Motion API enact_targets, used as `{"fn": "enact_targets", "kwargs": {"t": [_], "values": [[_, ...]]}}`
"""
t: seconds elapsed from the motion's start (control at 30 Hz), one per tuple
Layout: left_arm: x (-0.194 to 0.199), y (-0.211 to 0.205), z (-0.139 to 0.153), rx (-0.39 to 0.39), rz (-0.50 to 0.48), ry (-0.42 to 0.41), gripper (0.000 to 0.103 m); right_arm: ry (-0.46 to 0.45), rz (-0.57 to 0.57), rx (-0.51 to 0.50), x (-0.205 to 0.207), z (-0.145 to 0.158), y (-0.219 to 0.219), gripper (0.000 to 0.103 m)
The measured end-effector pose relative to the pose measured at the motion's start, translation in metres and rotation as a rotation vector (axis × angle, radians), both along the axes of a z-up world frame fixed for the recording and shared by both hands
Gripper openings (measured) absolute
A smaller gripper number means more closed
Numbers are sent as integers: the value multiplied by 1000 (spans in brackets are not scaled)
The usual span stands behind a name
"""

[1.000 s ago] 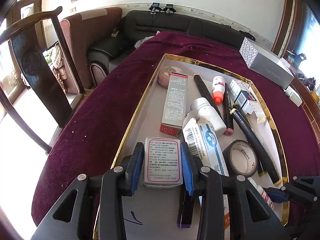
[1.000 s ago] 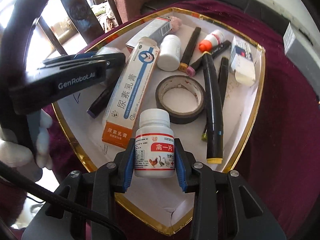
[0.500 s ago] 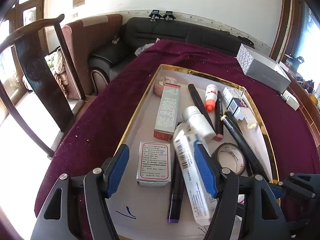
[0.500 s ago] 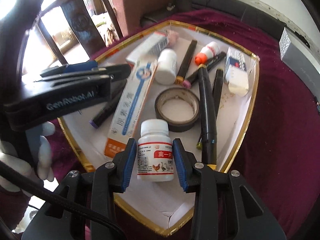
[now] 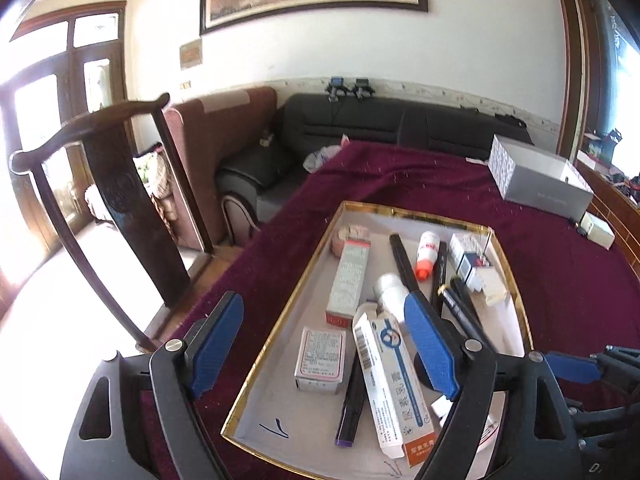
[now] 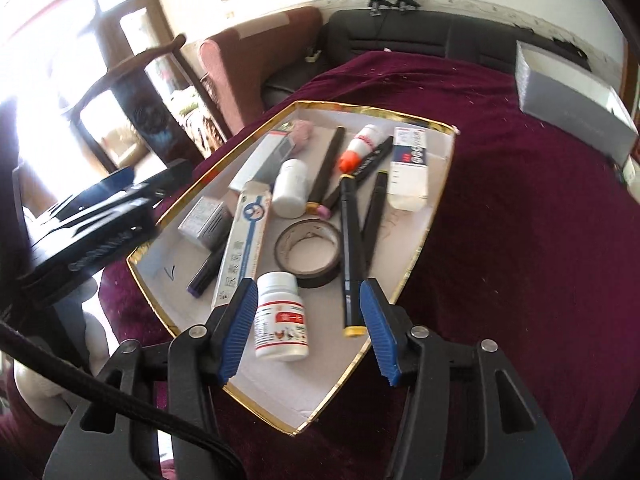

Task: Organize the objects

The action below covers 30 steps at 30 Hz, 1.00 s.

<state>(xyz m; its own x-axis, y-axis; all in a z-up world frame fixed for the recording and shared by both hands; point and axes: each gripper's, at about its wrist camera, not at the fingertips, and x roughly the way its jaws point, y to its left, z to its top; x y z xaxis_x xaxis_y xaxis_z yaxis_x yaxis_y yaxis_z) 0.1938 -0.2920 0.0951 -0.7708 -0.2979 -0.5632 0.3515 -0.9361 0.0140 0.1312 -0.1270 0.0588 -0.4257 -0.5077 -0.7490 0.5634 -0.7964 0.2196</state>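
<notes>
A gold-rimmed white tray (image 5: 285, 320) on the maroon cloth holds several items. In the left wrist view my left gripper (image 5: 324, 344) hangs above the tray's near end with its jaws opening wide. The small silver box (image 5: 320, 360) lies flat on the tray floor below the gap, untouched. In the right wrist view my right gripper (image 6: 308, 330) has its jaws opening around the white pill bottle (image 6: 282, 320) with a red label. The bottle rests in the tray (image 6: 280, 392) close to the left pad, with a clear gap to the right pad.
Also in the tray are a long ointment carton (image 5: 394, 388), a tape roll (image 6: 308, 252), black markers (image 6: 352, 256), a plain white bottle (image 6: 290, 192) and an orange-capped bottle (image 6: 362, 148). A grey box (image 5: 540, 180) sits far right on the cloth. A dark wooden chair (image 5: 120, 200) stands left of the table.
Both grippers opened and pulled up and back from the tray. The left let go of the silver box and the right let go of the pill bottle; both items stay in the tray.
</notes>
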Motion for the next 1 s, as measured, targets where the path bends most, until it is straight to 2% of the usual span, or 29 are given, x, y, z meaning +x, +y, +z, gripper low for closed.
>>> {"fn": "enact_targets", "kwargs": {"t": [0.07, 0.13, 0.33, 0.47, 0.63, 0.83, 1.0], "values": [[2, 2, 8, -8, 16, 25, 89, 0, -20, -15, -1, 1, 8, 53], [3, 2, 14, 2, 17, 37, 92, -2, -31, -30, 0, 3, 13, 53], [-4, -3, 19, 67, 15, -1, 92, 6, -59, -69, -2, 5, 26, 55], [0, -5, 25, 104, 30, 17, 92, 21, -72, -83, -4, 8, 31, 55], [5, -6, 34, 92, 63, 48, 92, 36, -79, -87, -7, 11, 35, 55], [11, -10, 42, 126, 43, 82, 93, 61, -84, -84, -11, 16, 34, 55], [15, -11, 43, 114, 67, 90, 93, 88, -77, -62, -14, 21, 29, 58]]}}
